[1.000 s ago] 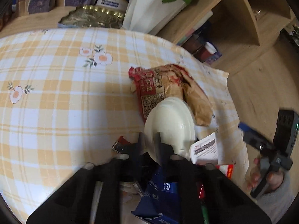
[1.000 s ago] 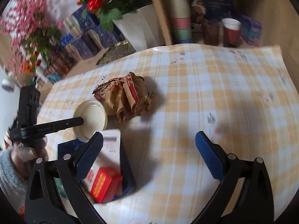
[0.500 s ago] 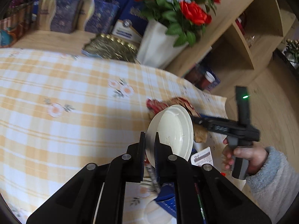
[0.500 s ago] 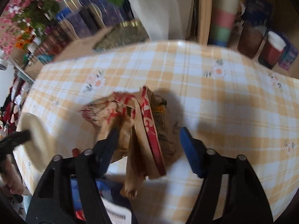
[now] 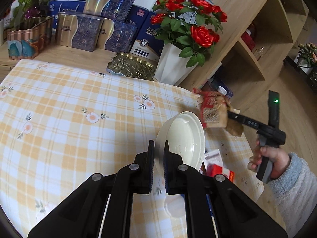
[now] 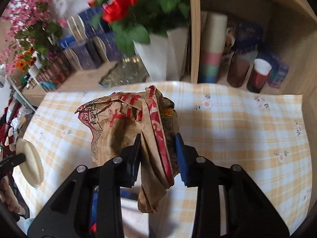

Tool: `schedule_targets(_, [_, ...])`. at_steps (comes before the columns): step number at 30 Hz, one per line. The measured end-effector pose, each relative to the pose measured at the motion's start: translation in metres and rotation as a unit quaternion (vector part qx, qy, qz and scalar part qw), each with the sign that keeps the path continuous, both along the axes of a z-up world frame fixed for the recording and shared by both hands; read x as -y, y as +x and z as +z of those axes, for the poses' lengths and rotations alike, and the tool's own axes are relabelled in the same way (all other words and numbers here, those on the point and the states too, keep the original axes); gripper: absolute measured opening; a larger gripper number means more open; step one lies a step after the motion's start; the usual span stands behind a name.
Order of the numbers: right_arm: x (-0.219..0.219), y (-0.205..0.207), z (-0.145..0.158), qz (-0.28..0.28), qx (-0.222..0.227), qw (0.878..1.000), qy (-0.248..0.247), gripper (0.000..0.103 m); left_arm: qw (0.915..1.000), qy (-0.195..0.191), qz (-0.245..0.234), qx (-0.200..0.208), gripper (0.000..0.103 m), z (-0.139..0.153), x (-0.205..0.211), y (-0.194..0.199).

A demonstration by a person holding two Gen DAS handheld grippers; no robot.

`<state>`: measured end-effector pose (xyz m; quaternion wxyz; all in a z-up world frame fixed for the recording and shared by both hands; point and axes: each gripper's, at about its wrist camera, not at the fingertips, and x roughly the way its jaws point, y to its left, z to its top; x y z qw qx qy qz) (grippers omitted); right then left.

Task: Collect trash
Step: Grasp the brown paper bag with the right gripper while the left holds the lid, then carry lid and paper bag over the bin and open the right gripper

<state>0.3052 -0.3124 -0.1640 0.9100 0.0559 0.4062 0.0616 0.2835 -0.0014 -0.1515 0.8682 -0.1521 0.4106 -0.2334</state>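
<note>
Right gripper [image 6: 158, 154] jaws have just been closing and now pinch the bag [image 6: 134, 119], lifted off the worktop [image 5: 59, 109]; left gripper [image 5: 158, 156] clamps the lid [image 5: 184, 136] at 1 o'clock; both ready for binning.

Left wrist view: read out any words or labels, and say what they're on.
"免疫球", probably: on the blue box behind the roses; the rest is hidden.
Paper bag: red print and a code patch, too blurred to read.
Gold-and-blue boxes: labels too small to read.
</note>
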Motion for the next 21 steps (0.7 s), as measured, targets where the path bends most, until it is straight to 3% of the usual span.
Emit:
schedule_targets(9, [-0.009,-0.105,0.043,0.017,0.048,0.998,0.043,0.035,0.9999,0.002,-0.006,0.009,0.009,0.018,-0.025,-0.084])
schedule_targets(21, [-0.055,-0.267,0.039,0.080,0.052,0.993,0.063,0.035,0.9997,-0.007,0.000,0.021,0.009,0.025,-0.070,-0.208])
